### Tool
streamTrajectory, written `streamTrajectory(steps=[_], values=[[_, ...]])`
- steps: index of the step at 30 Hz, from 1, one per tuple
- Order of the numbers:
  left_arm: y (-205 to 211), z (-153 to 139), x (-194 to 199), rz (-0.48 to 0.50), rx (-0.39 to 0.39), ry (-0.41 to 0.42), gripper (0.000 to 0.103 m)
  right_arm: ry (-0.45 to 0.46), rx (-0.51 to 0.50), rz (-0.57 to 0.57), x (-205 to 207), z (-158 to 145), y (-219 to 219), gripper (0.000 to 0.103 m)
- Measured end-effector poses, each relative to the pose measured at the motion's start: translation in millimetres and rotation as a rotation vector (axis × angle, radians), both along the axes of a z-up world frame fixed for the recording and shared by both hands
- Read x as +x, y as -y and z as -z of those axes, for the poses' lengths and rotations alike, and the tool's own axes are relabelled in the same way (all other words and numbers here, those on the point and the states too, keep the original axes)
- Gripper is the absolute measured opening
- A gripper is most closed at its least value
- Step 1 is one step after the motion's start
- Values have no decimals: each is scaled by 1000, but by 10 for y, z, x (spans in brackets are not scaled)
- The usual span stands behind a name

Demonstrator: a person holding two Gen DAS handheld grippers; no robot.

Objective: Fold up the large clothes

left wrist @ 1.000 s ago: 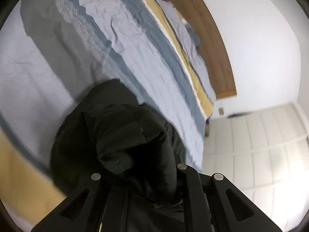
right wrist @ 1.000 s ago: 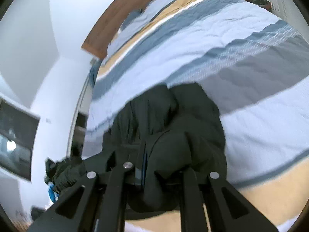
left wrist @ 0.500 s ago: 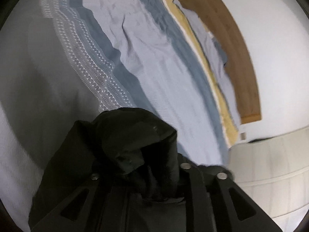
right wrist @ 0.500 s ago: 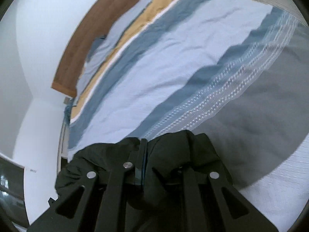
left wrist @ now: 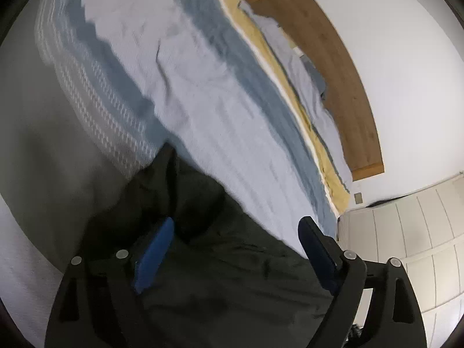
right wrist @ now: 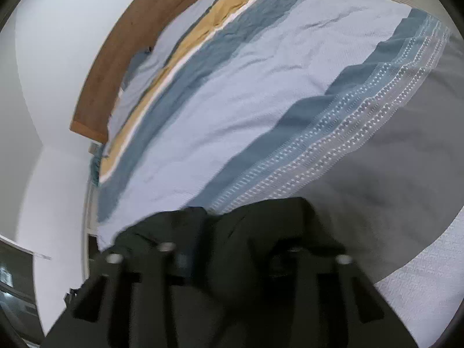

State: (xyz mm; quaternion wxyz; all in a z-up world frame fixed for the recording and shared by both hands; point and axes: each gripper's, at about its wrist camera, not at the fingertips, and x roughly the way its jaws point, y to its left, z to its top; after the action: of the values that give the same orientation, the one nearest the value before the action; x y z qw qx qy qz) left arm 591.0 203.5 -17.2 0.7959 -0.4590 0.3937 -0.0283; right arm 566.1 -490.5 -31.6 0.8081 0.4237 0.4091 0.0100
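A black garment (left wrist: 226,264) lies on the striped bedspread (left wrist: 203,92) under and between my left gripper's fingers. My left gripper (left wrist: 235,229) is open, its blue pads (left wrist: 153,249) spread wide with the cloth loose between them. In the right wrist view the same black garment (right wrist: 261,232) is bunched at the fingers of my right gripper (right wrist: 232,258), which is blurred. Its jaws stand wider than before, and a fold of cloth still lies between them; whether they grip it is unclear.
The bed has a wooden headboard (left wrist: 333,66) against a white wall. White wardrobe doors (left wrist: 406,232) stand at the right of the left wrist view. A dark window or screen (right wrist: 14,275) shows at the far left of the right wrist view.
My left gripper has opened and let go of the black garment, which now lies flatter on the bed. Both grippers have moved forward over the bed. My right gripper's jaws have widened.
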Motion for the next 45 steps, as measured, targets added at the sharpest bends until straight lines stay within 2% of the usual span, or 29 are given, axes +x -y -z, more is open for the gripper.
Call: streamTrajectory(steps=[2,3,5,7,9,12,15,21,27,34,45], values=[[-11,-118,-29,6,33,6,88,25,-19,37,-38,-131,47,70],[7,-204,-61,15,69,8,88,34,-28,54,-59,-187,80,72],[67,-331,-106,34,140,11,88,52,-25,59,-100,-295,125,72],[227,-473,-210,69,235,15,88,61,-86,34,-154,-446,75,72],[396,-541,-313,107,297,21,88,66,-151,-26,-209,-583,-72,72],[743,-565,-529,167,373,27,88,95,-272,-139,-352,-765,-499,72],[1084,-519,-678,213,444,37,88,135,-336,-225,-488,-809,-956,72],[1638,-387,-712,294,550,53,88,162,-452,-354,-603,-642,-1795,72],[1949,-281,-412,330,628,51,89,143,-543,-436,-383,-374,-2303,72],[2183,-100,12,368,738,-1,89,82,-593,-436,25,-100,-2337,72],[2309,88,363,409,800,-57,90,37,-580,-424,370,113,-2259,72]])
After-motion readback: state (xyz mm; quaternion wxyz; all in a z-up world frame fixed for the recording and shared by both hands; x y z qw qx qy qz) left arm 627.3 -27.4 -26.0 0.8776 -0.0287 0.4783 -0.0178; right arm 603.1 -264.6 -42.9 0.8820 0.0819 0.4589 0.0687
